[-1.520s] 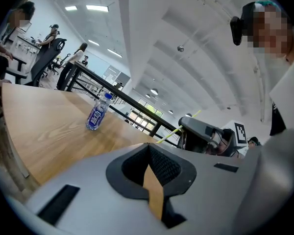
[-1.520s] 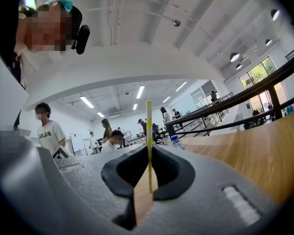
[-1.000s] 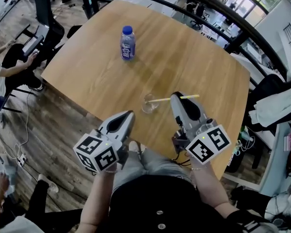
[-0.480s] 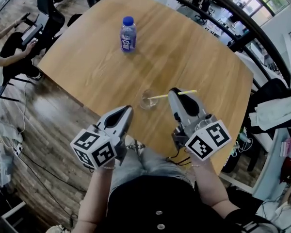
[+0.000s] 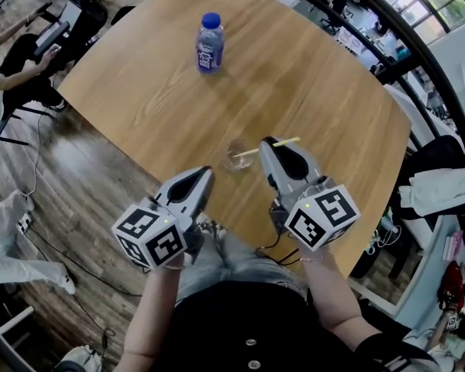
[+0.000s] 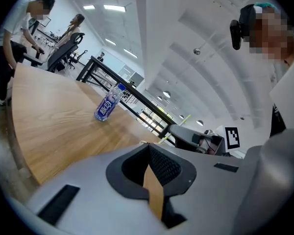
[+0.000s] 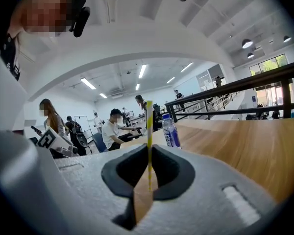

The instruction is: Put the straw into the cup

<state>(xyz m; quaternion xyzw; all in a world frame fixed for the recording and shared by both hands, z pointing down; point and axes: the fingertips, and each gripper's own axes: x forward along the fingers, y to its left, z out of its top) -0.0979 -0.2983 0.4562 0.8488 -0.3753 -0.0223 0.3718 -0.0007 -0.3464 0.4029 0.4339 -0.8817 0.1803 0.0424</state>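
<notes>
Yellow straw (image 5: pixel 248 153) pinched tight in the right gripper (image 5: pixel 266 142), and it's lying almost level across the wooden table (image 5: pixel 318 76)! Its free end reaches out over the rim of the clear cup (image 5: pixel 237 160). Whether the tip has dipped inside the glass, the head view doesn't settle. The other end pokes out on the side of the jaws away from the cup.

Over to the right gripper view: the jaws are nearly together, with only the thin straw between the pads. The straw stands straight up out of the seam, a firm hold.

The right gripper sits just to the right of the cup, close but not touching it. The cup itself stands upright, close to the table edge nearest the person.

Now the left gripper (image 5: pixel 207 173). It hangs on the near side of the cup, a little to the left, apart from it. Its own view shows the jaws closed flat against each other, with nothing caught between them.

Well beyond the cup, on the far side of the table, a blue-capped bottle (image 5: pixel 210 43) stands upright, all on its own.
</notes>
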